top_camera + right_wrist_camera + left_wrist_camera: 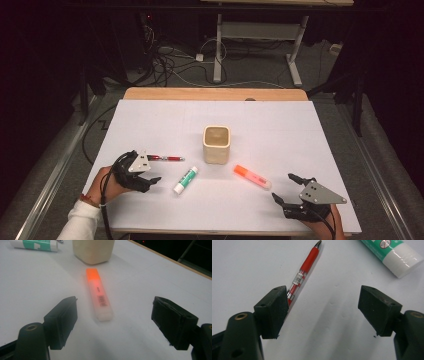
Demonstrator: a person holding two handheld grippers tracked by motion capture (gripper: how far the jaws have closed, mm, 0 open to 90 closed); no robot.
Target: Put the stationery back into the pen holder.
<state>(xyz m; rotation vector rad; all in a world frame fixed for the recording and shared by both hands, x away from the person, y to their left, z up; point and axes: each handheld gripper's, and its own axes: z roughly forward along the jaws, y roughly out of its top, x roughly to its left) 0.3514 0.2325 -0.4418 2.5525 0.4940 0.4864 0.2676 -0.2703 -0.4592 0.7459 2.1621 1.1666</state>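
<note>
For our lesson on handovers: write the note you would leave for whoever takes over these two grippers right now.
Left gripper: open, empty, beside the red pen.
Right gripper: open, empty, facing the orange highlighter.
Green-and-white glue stick lies in front of the beige square cup.
Done: nothing picked up; all three items lie on the white table.
Left: probably grasp the pen and the highlighter, perhaps for the cup.

From my seat I see a cream square cup [216, 144] upright mid-worktop [150, 120], and a green-and-white glue stick [185, 180] lying near it toward me. Cables [170, 62] sprawl on the floor behind, beside a white desk frame [260, 35].
</note>
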